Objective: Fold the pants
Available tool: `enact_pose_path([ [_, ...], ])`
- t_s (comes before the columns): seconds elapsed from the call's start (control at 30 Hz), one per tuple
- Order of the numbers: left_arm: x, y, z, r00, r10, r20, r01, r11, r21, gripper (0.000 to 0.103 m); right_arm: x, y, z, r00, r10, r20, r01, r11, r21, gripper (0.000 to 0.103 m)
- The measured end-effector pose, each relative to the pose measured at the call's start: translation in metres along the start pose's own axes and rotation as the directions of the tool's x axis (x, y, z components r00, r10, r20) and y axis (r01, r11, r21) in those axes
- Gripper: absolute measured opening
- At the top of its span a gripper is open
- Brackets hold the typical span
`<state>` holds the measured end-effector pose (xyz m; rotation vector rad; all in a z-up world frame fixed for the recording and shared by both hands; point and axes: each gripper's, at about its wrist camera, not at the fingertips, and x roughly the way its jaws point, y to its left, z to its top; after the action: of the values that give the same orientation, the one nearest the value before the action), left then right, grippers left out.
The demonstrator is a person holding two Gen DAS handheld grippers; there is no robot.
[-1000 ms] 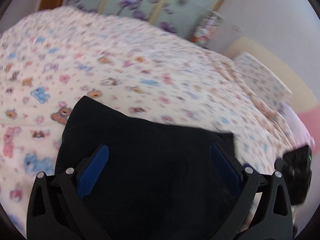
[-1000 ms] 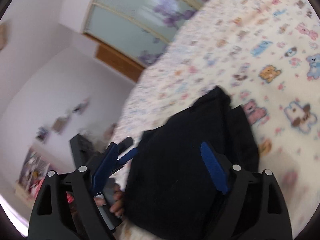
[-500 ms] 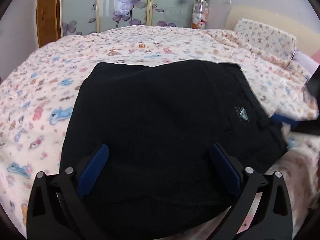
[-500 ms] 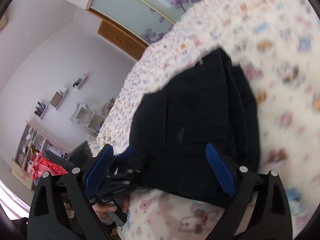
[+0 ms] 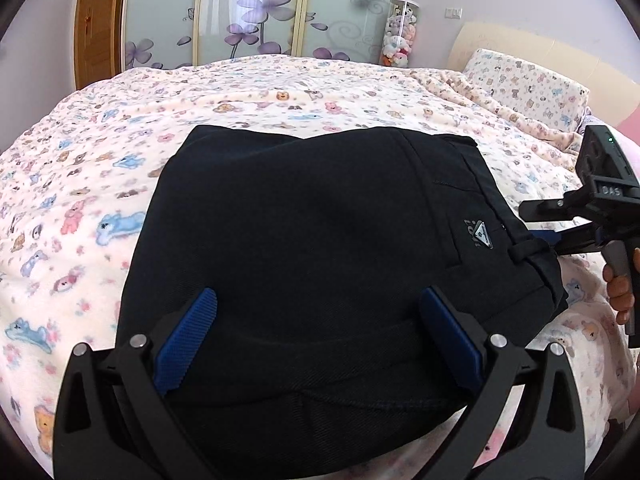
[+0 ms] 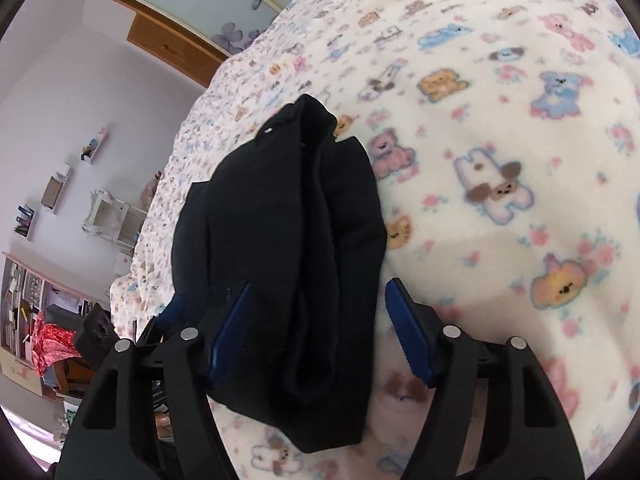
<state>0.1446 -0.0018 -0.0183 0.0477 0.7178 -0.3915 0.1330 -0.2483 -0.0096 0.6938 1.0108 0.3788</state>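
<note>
Both grippers gape wide, gripping nothing. Left gripper [image 5: 316, 336] and right gripper [image 6: 320, 332] sit over the folded black pants [image 5: 320, 248], which lie flat on the teddy-print blanket [image 5: 100, 184].

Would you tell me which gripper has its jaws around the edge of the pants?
The right gripper: its open fingers straddle the edge of the pants. The left gripper merely hovers open above them.

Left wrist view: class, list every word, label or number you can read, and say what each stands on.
"DAS": on the black body of the right tool.
Triangular badge on the pants: marks beside it too small to read.
Wall switch plate: no readable text.
</note>
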Motion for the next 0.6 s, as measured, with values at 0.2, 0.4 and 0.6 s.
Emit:
enact_pose_path([
  [0.2,-0.001,0.003,0.000,1.000,-0.010,0.005,0.010,1.000,-0.011,0.101,0.014,0.016,0.001,0.996,0.081,-0.039,-0.083,0.995,-0.061,0.070],
  [0.4,-0.002,0.004,0.000,1.000,-0.021,0.009,0.022,1.000,-0.020,0.101,0.031,0.004,0.010,0.994,0.104,-0.044,-0.105,0.994,-0.012,0.070],
  [0.6,-0.002,0.006,0.000,1.000,-0.022,0.012,0.023,0.999,-0.029,0.101,0.027,0.025,0.005,0.996,0.083,-0.019,-0.084,0.990,-0.110,0.053],
])
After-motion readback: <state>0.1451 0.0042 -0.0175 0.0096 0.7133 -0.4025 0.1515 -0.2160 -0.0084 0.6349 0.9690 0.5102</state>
